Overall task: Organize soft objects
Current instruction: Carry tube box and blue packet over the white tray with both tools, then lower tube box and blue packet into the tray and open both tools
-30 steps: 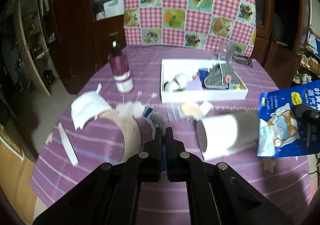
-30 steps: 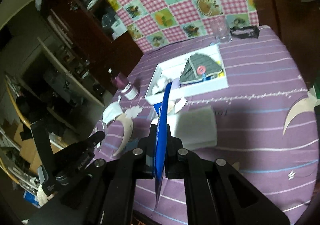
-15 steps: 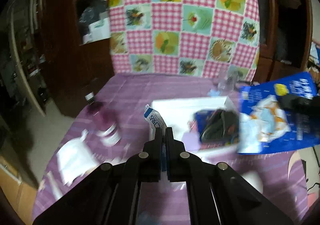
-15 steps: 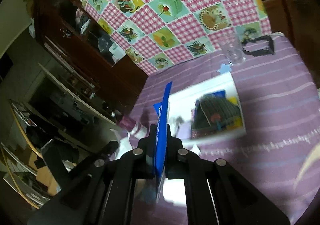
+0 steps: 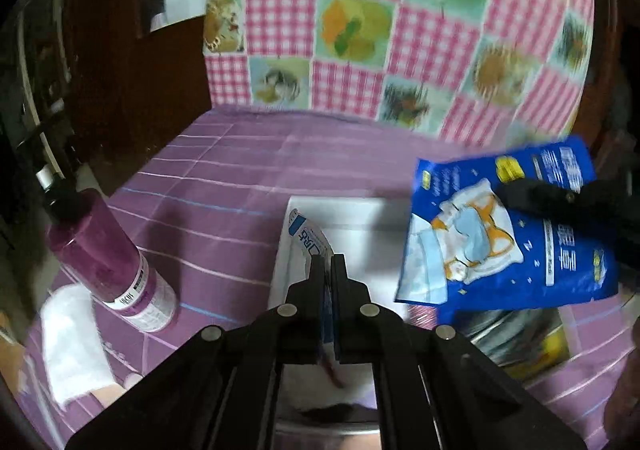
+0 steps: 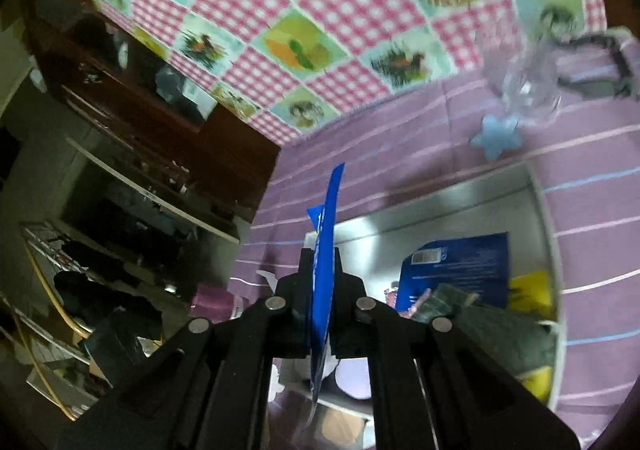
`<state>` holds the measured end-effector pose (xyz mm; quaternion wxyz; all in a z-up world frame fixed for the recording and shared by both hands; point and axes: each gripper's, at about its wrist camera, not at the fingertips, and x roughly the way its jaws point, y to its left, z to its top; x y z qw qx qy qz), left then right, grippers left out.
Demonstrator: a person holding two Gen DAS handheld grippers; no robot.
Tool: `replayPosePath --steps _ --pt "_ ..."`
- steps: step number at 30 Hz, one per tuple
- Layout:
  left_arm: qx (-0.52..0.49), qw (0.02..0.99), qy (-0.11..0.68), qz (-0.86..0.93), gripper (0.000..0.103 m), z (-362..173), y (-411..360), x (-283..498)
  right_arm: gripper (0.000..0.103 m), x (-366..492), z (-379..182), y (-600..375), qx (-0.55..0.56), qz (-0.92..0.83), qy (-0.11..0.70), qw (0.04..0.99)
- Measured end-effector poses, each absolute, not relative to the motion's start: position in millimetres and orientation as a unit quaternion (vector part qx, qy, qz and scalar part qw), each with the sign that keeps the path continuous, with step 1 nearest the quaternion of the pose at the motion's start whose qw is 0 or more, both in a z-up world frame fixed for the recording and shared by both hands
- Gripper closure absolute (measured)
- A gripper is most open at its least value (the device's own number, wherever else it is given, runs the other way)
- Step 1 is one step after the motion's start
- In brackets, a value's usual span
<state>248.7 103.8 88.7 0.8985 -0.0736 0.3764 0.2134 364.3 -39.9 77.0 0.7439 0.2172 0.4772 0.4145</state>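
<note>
Mid-task: left gripper clamped a small white-blue sachet, right gripper pinched the blue mask pack, both over the white tray. Tray already held several items; white cloth remained on the table.

Your left claw is black, and the sachet in it is white with a blue label. Your right claw is black too; its packet is deep blue with a pale cartoon figure, yellow badges and white lettering. The tabletop wears purple cloth with thin white, pink and blue stripes. The tray is white. The bottle is dark purple with a white label. The cloth behind is pink-and-white gingham with mint picture squares. A pale blue star lies on the purple.
</note>
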Motion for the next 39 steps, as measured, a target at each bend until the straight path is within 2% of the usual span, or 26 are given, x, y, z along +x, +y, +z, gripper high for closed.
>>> replayPosePath --steps 5,8,9,10,11,12,13,14,15,19,25,39 --pt "-0.051 0.896 0.382 0.222 0.101 79 98 252 0.095 349 66 -14 0.136 0.417 0.46 0.772" --pt "-0.065 0.89 0.396 0.216 0.101 71 103 255 0.09 340 72 -13 0.109 0.396 0.435 0.801" --pt "-0.071 0.891 0.396 0.21 0.098 70 105 255 0.081 340 72 -13 0.101 0.39 0.435 0.805" --pt "-0.074 0.892 0.397 0.203 0.094 70 105 255 0.065 341 73 -14 0.092 0.381 0.437 0.81" --pt "-0.075 0.893 0.396 0.198 0.079 71 104 254 0.055 341 75 -16 0.085 0.372 0.435 0.815" --pt "-0.075 0.896 0.392 0.196 0.056 73 103 253 0.04 342 77 -18 0.085 0.367 0.431 0.82" --pt "-0.074 0.901 0.382 0.193 0.045 76 101 251 0.037 341 81 -23 0.087 0.363 0.418 0.829" --pt "-0.069 0.909 0.364 0.19 0.025 81 98 247 0.037 340 86 -27 0.088 0.354 0.408 0.837" --pt "-0.062 0.916 0.348 0.19 0.019 85 96 244 0.036 341 89 -29 0.087 0.347 0.404 0.842" --pt "-0.036 0.919 0.34 0.195 0.019 94 88 243 0.034 343 101 -40 0.098 0.337 0.402 0.846" --pt "-0.054 0.916 0.354 0.182 0.019 92 90 245 0.034 349 104 -50 0.154 0.378 0.435 0.803" --pt "-0.091 0.913 0.357 0.173 0.019 94 100 239 0.034 355 93 -55 0.181 0.366 0.499 0.764"
